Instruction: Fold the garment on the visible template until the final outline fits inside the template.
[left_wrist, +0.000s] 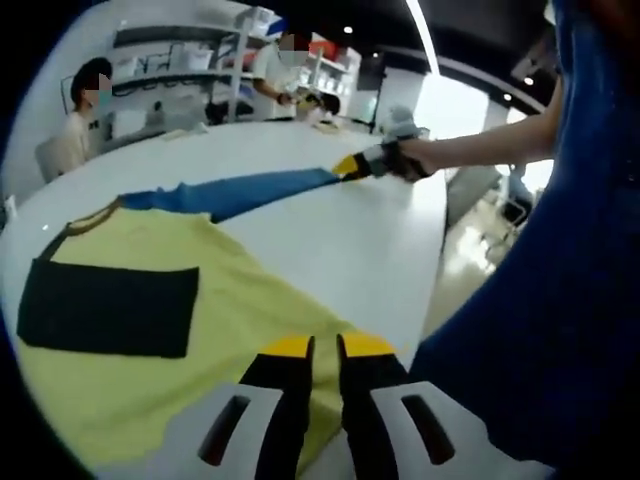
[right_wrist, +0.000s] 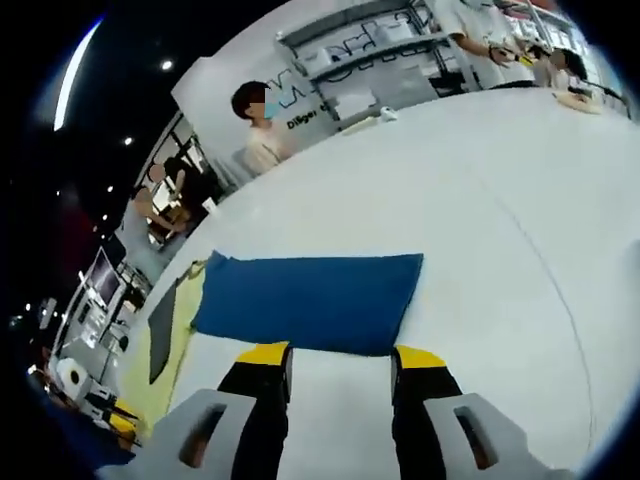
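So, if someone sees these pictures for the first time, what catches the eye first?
Probably the yellow shirt with its black panel, spread on the white table just beyond the left gripper. Next, its blue sleeve, stretched out flat toward the right gripper at its cuff; in the right gripper view that gripper's jaws stand apart at the sleeve's near edge.

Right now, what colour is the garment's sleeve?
Blue; the sleeve shows best in the right gripper view, against the yellow body.
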